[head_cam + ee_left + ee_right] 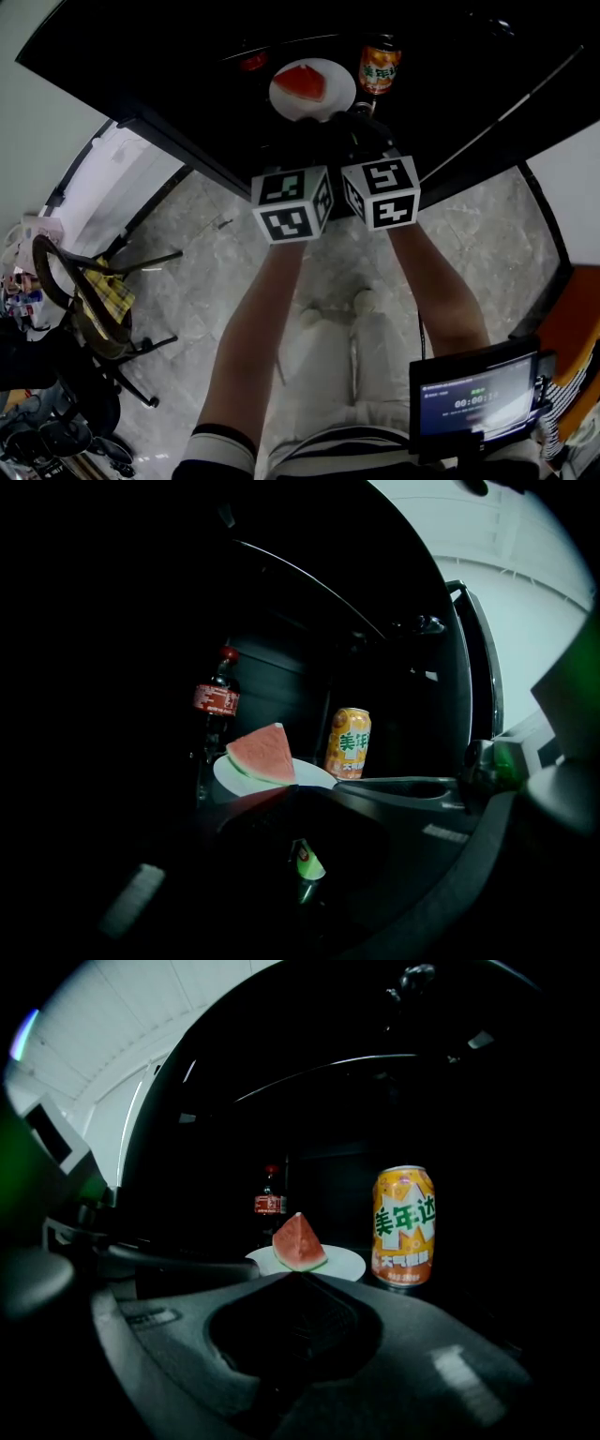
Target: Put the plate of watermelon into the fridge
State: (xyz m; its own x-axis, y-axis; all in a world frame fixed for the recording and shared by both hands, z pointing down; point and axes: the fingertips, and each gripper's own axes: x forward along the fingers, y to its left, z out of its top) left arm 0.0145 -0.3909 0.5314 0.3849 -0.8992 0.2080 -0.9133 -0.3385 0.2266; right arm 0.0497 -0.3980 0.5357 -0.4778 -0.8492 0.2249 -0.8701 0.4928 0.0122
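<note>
A white plate (330, 101) with a red watermelon wedge (300, 84) stands on a dark shelf inside the black fridge (169, 84). The plate (234, 778) and wedge (262, 754) also show in the left gripper view, and the plate (342, 1262) and wedge (298, 1241) in the right gripper view. My left gripper (286, 789) is shut, its tip at the plate's near rim. Just to its right, my right gripper (298, 1275) is also shut and at the same rim. Whether either tip touches the plate is hidden.
An orange drink can (379, 66) stands right of the plate, a cola bottle (217, 700) behind it at the left. The fridge door (480, 677) is swung open at the right. A chair (94, 309) stands on the marble floor at the left.
</note>
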